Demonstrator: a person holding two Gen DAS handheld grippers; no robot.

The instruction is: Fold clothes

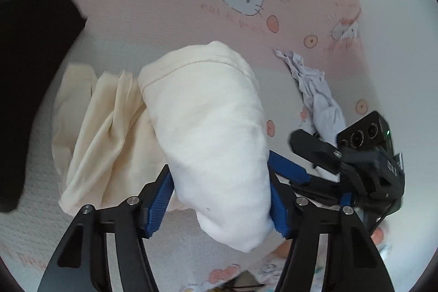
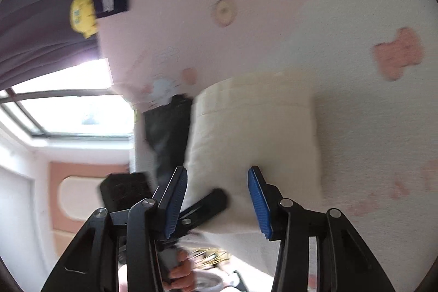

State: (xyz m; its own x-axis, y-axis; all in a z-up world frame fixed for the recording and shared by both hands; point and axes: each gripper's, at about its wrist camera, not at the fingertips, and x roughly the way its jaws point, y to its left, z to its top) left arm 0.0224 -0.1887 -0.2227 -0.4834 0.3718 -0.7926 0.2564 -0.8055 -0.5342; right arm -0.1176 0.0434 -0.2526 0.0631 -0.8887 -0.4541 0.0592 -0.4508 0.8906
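We are clamping the cream garment [image 1: 208, 127] in the left gripper [image 1: 221, 207], bunched above the bed [image 1: 131, 18], so the half-open right gripper [image 2: 219, 201] can take its edge.

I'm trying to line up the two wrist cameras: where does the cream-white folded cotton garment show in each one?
Left wrist view: the cream-white folded cotton garment fills the centre, its near end between the left gripper's blue pads.
Right wrist view: the garment lies centre to lower right, reaching between the right gripper's blue pads.
Shared landmark: the pink cartoon-cat bedsheet beneath it.
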